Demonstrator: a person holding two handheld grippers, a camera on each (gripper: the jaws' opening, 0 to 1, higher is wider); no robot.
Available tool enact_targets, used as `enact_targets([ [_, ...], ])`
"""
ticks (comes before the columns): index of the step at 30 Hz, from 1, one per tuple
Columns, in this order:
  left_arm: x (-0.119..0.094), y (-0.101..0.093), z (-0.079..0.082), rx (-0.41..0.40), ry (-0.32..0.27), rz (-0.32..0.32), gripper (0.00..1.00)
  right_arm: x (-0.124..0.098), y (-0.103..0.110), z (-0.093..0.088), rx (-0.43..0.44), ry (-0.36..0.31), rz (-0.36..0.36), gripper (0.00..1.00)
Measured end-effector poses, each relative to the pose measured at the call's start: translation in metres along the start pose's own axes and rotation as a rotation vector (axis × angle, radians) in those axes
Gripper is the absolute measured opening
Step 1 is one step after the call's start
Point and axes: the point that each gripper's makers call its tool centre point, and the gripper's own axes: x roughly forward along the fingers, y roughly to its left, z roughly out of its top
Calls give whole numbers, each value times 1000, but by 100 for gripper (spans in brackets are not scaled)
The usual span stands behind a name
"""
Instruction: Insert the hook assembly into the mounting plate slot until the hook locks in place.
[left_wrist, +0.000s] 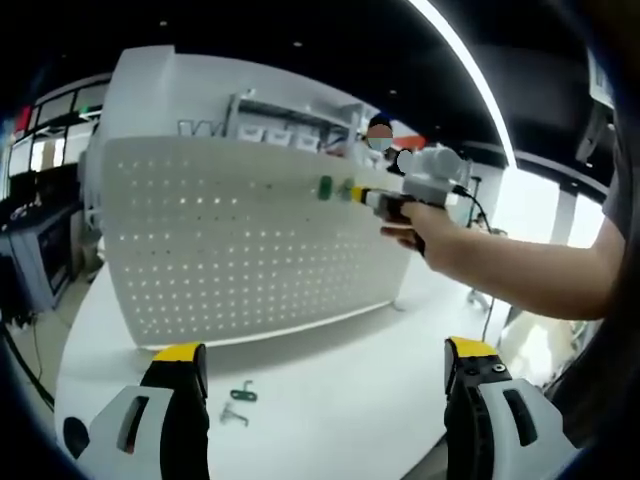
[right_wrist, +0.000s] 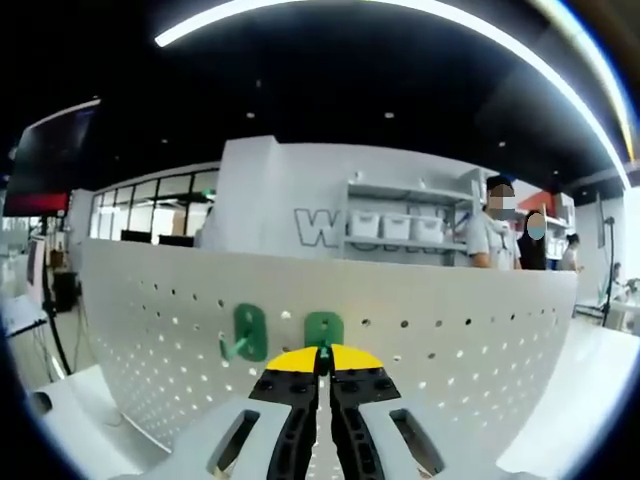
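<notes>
In the right gripper view, our right tool has its jaws nearly closed on a green hook pressed upright against the pegboard; its lower part is hidden behind the tips. Another green hook hangs just beside it. Our left tool gapes wide, empty, above the table, where two small hooks lie, hard to make out.

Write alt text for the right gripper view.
The right gripper, its yellow-tipped jaws closed, presses a green hook against a white pegboard. A second green hook already hangs on the board just to its left.
</notes>
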Motion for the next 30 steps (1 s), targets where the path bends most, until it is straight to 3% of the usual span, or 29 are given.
enact_targets([
  [4, -1, -1, -3, 5, 11, -4, 100, 0, -1, -8, 12, 58, -5, 3],
  [7, -1, -1, -5, 8, 18, -5, 100, -1, -11, -13, 51, 74, -47, 21],
  [9, -2, -2, -6, 8, 20, -5, 100, -1, -7, -8, 124, 51, -8, 19],
  [13, -2, -2, -9, 5, 26, -6, 100, -5, -6, 3, 75, 29, -3, 17],
  [17, -3, -2, -9, 8, 23, -4, 100, -8, -2, 10, 153, 10, 24, 19],
  [23, -8, -4, -9, 12, 21, -2, 100, -19, 2, 15, 114, 7, 33, 19],
  [30, -14, -2, -16, -25, 27, -1, 100, -33, -10, 17, 102, 15, 23, 20],
])
